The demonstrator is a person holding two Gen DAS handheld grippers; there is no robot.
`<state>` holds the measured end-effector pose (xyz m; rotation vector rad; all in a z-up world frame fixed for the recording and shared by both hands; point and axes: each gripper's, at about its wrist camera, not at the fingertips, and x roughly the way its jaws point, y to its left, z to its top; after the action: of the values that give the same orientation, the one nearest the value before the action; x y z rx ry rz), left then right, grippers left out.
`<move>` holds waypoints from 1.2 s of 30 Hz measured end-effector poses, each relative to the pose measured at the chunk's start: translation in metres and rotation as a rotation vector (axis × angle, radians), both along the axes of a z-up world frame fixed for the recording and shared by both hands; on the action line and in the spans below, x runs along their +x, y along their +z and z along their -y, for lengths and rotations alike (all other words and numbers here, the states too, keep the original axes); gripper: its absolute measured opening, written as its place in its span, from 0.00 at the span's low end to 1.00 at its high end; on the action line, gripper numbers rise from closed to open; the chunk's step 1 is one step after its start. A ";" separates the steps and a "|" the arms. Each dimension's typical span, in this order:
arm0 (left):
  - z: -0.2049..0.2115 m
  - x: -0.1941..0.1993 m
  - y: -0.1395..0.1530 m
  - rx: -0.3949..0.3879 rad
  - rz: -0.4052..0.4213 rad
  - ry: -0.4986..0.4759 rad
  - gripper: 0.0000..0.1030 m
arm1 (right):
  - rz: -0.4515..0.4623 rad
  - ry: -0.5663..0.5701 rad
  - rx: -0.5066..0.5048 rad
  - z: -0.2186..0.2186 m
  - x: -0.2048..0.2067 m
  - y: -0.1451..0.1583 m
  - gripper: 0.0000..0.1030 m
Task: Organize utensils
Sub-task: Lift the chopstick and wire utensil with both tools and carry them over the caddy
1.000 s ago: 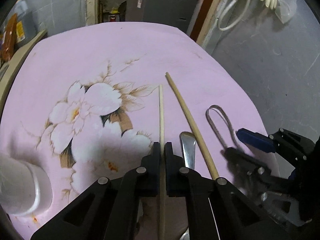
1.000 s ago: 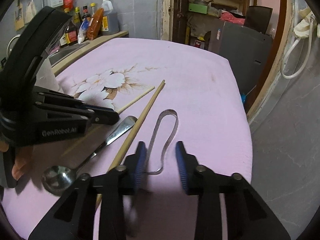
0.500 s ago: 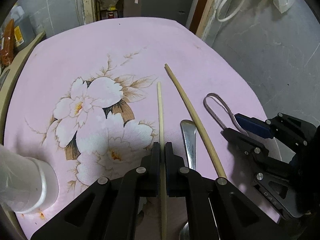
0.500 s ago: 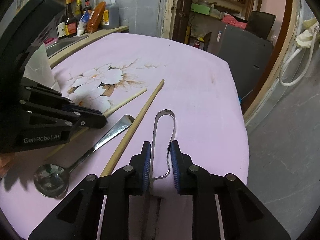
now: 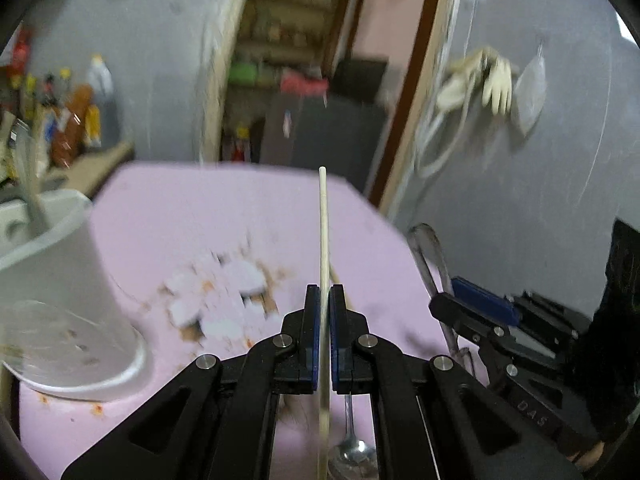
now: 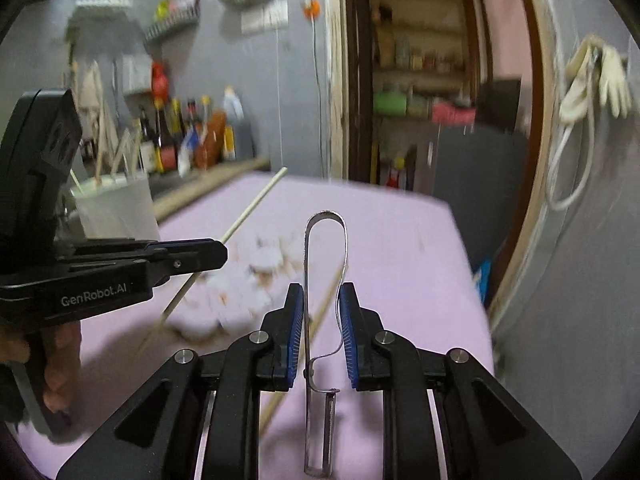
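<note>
My left gripper is shut on a pale wooden chopstick, which juts forward and up, clear of the pink flowered tablecloth. From the right wrist view the same left gripper holds the chopstick slanting in the air. My right gripper is shut on a bent metal peeler, its loop end sticking out ahead and lifted off the cloth. A darker chopstick and a steel spoon lie on the cloth below. A white utensil holder stands at the left.
Sauce bottles line a counter behind the holder. A doorway with shelves lies beyond the table's far edge, and gloves hang on the grey wall to the right. A hand grips the left tool.
Both grippers have risen and tilted up, lifting the pale chopstick and the peeler off the cloth. The right jaws, open a second ago, have shut on the peeler.
</note>
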<state>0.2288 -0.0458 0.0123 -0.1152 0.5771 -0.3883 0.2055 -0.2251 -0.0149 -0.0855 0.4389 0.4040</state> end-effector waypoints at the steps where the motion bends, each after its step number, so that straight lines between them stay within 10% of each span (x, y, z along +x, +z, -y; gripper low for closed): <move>1: -0.002 -0.004 0.005 -0.009 0.030 0.020 0.02 | 0.036 -0.003 0.008 -0.002 -0.003 0.004 0.15; 17: -0.086 -0.031 0.089 -0.133 0.436 0.296 0.02 | 0.439 0.058 0.245 -0.060 -0.011 0.091 0.15; 36: -0.241 -0.023 0.098 -0.278 0.493 0.660 0.02 | 0.358 0.133 0.484 -0.159 0.038 0.098 0.15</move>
<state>0.2058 0.1952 0.1100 -0.4495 -0.0229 0.1539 0.2433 -0.0660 0.0829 0.2814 -0.0256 0.6031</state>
